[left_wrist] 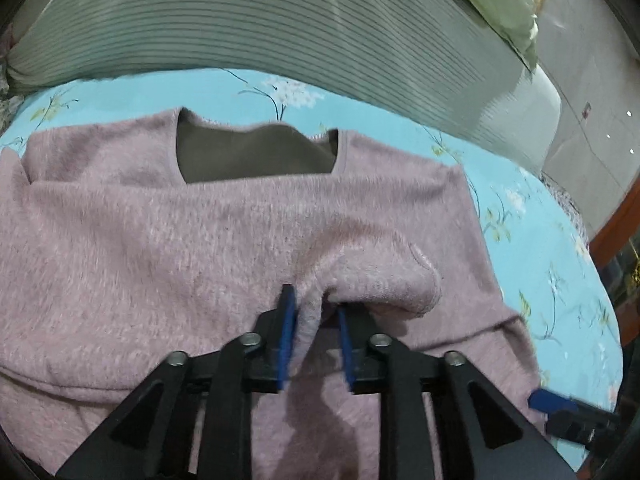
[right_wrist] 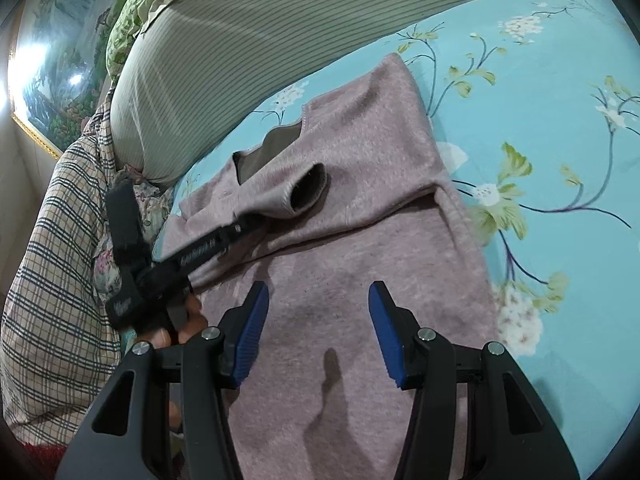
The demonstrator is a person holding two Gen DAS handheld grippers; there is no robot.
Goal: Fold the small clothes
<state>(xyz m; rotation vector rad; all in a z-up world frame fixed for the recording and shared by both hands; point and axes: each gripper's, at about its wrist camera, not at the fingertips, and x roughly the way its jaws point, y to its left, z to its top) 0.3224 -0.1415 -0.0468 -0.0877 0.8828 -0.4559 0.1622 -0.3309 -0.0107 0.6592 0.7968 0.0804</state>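
A fuzzy pink sweater [left_wrist: 160, 240] lies flat on the blue floral bedsheet [left_wrist: 540, 240], neck opening at the far side. One sleeve [right_wrist: 288, 200] is folded across the chest, its cuff gaping. My left gripper [left_wrist: 314, 300] is over that sleeve. A ridge of sleeve cloth stands between its blue pads [left_wrist: 289, 320] and leans on the left one, with a dark gap at the right one, so the jaws are open. From the right wrist view the left gripper [right_wrist: 244, 226] reaches in from the left, a hand on its grip. My right gripper [right_wrist: 318, 300] hovers open over the sweater's lower body [right_wrist: 340, 360], nothing between its fingers.
A striped grey-green quilt [left_wrist: 280, 20] is rolled along the far side of the bed. A plaid cloth [right_wrist: 52, 260] is heaped at the left, under a framed landscape picture [right_wrist: 52, 60]. The bed's edge and a wooden furniture piece [left_wrist: 616, 220] are at the right.
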